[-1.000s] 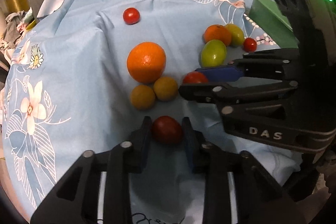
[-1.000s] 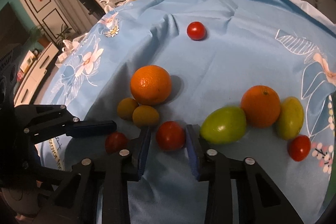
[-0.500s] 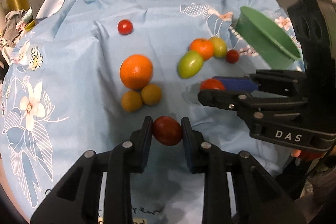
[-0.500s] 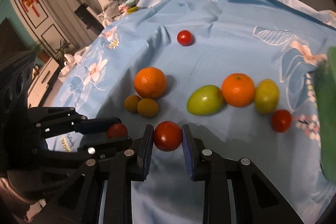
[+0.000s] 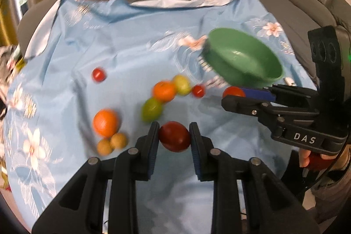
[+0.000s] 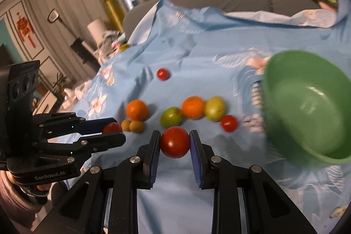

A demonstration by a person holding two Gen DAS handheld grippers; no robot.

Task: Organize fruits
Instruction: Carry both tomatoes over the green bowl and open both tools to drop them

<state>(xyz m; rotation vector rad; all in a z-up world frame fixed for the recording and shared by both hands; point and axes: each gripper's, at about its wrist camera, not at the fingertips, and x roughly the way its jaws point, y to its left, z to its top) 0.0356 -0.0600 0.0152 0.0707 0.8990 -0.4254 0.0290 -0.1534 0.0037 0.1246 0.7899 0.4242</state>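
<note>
Dark red tomato (image 5: 174,136) — long axis crosswise between left jaws, clamped.

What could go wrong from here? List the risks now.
1. Both grippers, left and right, each pinch a round red tomato only by its sides; one could slip out or bruise.
2. The green bowl looks tilted on the rumpled blue cloth; a dropped tomato might tip it.
</note>
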